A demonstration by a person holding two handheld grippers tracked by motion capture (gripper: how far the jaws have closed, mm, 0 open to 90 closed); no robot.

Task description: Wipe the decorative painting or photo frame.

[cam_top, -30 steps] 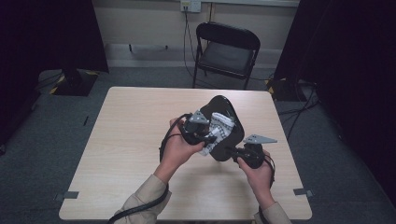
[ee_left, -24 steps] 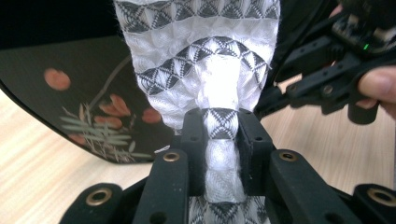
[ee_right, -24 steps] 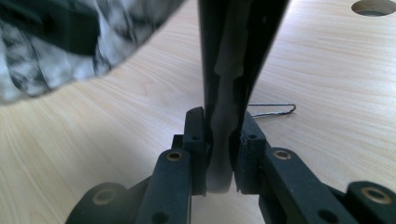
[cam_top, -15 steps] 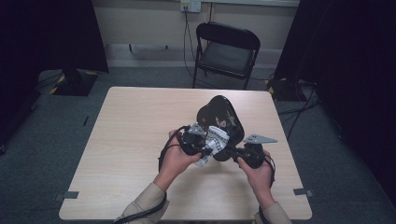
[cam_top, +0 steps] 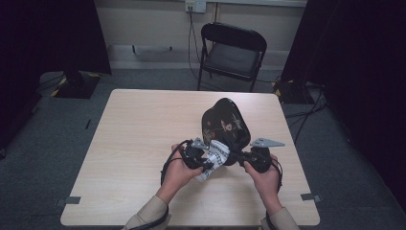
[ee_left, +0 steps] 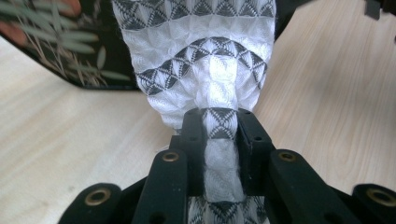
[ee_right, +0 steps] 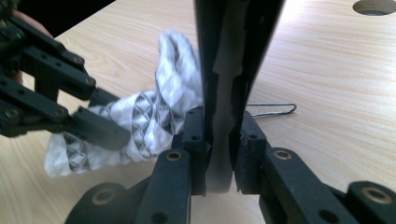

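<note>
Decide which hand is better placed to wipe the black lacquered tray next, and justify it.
Left. The left tool is shut on the patterned white cloth, which lies against the black lacquered tray. The right tool is busy clamping the tray's rim, holding it tilted up.

The cloth (ee_left: 205, 60) is white, with a puckered weave and curved bands of dark grey triangles; in the high view it reads as white with grey stripes (cam_top: 213, 158). The tray (cam_top: 225, 125) is glossy black, painted with pale beige-green bamboo leaves and a touch of red-orange (ee_left: 56, 42). Both grippers, the left gripper (ee_left: 219, 126) and the right gripper (ee_right: 217, 135), have matte black jaws with brass-coloured rivets. The counter (cam_top: 143, 124) is pale, light-wood grain with faint streaks. The chair (cam_top: 232, 48) beyond the counter's far edge is black.
</note>
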